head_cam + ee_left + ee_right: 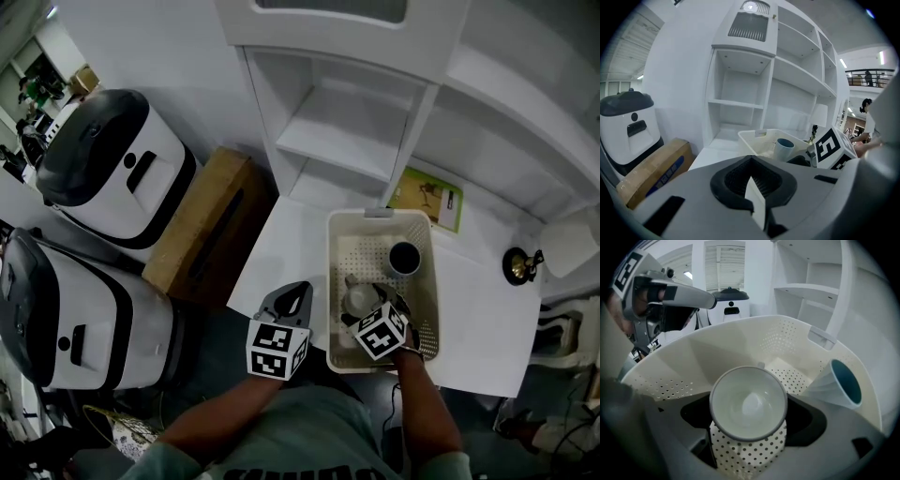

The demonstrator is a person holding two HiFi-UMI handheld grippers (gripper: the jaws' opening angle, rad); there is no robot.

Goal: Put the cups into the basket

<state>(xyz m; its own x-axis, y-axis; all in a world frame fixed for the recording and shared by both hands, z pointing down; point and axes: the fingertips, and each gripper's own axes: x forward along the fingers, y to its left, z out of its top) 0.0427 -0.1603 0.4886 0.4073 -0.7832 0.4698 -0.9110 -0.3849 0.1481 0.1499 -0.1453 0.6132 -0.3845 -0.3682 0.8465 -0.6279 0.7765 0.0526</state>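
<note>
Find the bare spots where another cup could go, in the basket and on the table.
In the basket, the far-left floor beside the blue cup is bare; the near end is crowded by the white cup in the right tongs. On the table, strips left and right of the basket are free.

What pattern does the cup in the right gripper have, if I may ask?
The cup is white with small dark dots, clearest in the right gripper view.

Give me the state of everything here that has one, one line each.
basket: holds both cups.
blue cup: upright in the basket, empty.
white cup: inside the basket, empty, between the right jaws.
right gripper: shut on the white cup.
left gripper: shut, empty, outside the basket.
</note>
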